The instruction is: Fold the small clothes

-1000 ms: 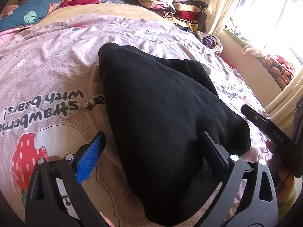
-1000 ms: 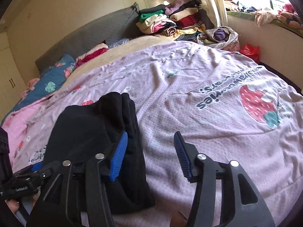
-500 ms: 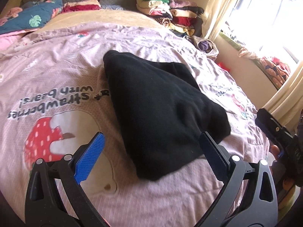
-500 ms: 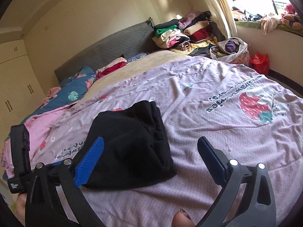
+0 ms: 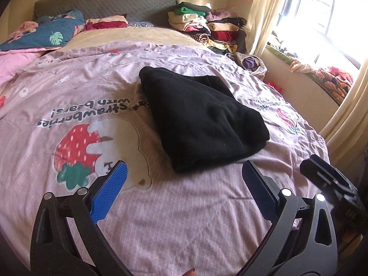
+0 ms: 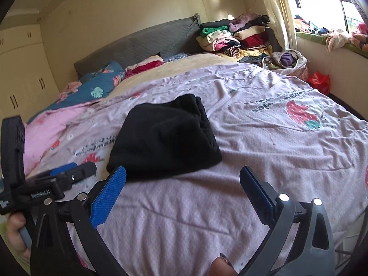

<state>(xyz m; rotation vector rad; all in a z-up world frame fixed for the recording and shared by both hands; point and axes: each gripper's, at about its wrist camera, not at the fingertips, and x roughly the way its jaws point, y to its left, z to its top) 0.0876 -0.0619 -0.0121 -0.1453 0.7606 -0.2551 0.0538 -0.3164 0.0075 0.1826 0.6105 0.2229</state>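
A folded black garment (image 5: 200, 119) lies on the pink strawberry-print bedspread (image 5: 87, 105); in the right wrist view the same black garment (image 6: 165, 138) sits just beyond the fingertips. My left gripper (image 5: 184, 169) stands open above bare bedspread, short of the garment's near edge, with nothing between its blue pads. My right gripper (image 6: 182, 172) is also open and holds nothing, its left pad close to the garment's near corner. Each view shows the other gripper at its edge: the right one (image 5: 331, 184) and the left one (image 6: 62, 174), held by a hand (image 6: 16, 232).
A stack of folded clothes (image 5: 207, 25) sits at the bed's far right corner by the grey headboard (image 5: 103, 2). Blue leaf-print bedding (image 5: 46, 32) and a pink blanket (image 6: 50, 128) lie at the far left. A cluttered window sill (image 6: 331, 36) runs along the right.
Both grippers have pulled back from the black garment, which now lies free on the bed. The right gripper's jaws spread wider. The garment looks smaller and farther off in both views.
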